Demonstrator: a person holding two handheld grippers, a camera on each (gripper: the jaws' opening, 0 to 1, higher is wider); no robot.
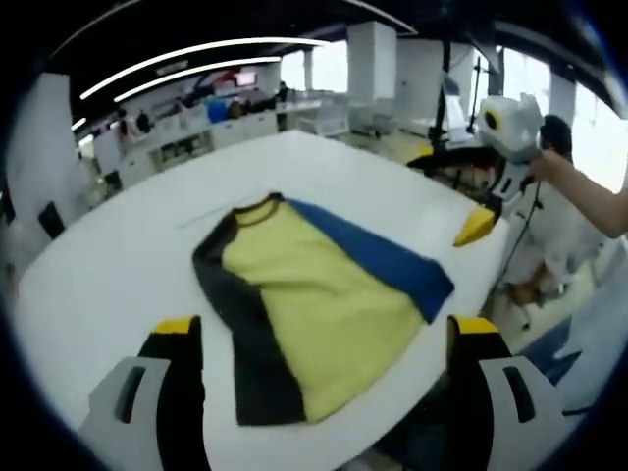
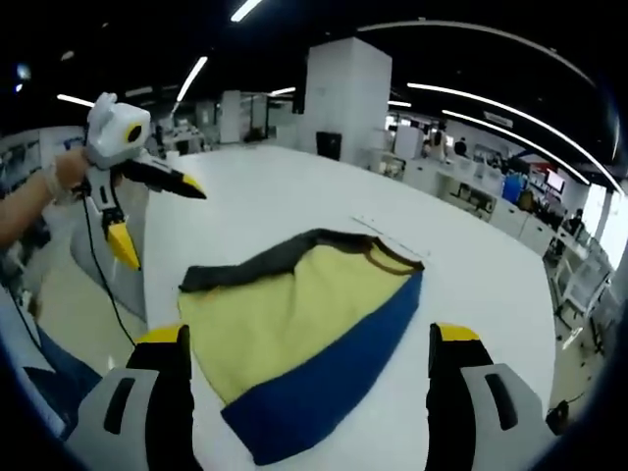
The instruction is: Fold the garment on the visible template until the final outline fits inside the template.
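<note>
Folded garment (image 1: pixel 314 304) lies flat on a white table (image 1: pixel 118 265).
Left gripper (image 1: pixel 324 339) hovers, jaws spread, empty; right gripper (image 1: pixel 461 201) held at the far edge.

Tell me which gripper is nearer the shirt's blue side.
Right. The right gripper hovers at the blue side; the left gripper is by the opposite dark side.

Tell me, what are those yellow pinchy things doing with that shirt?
A person holds a gripper in each hand over a white table. A yellow shirt with one dark sleeve and one blue sleeve lies flat there, sleeves folded in along its sides. The left gripper and the right gripper are both open, held above the table's near edges and holding nothing. So nobody is gripping the shirt right now.
</note>
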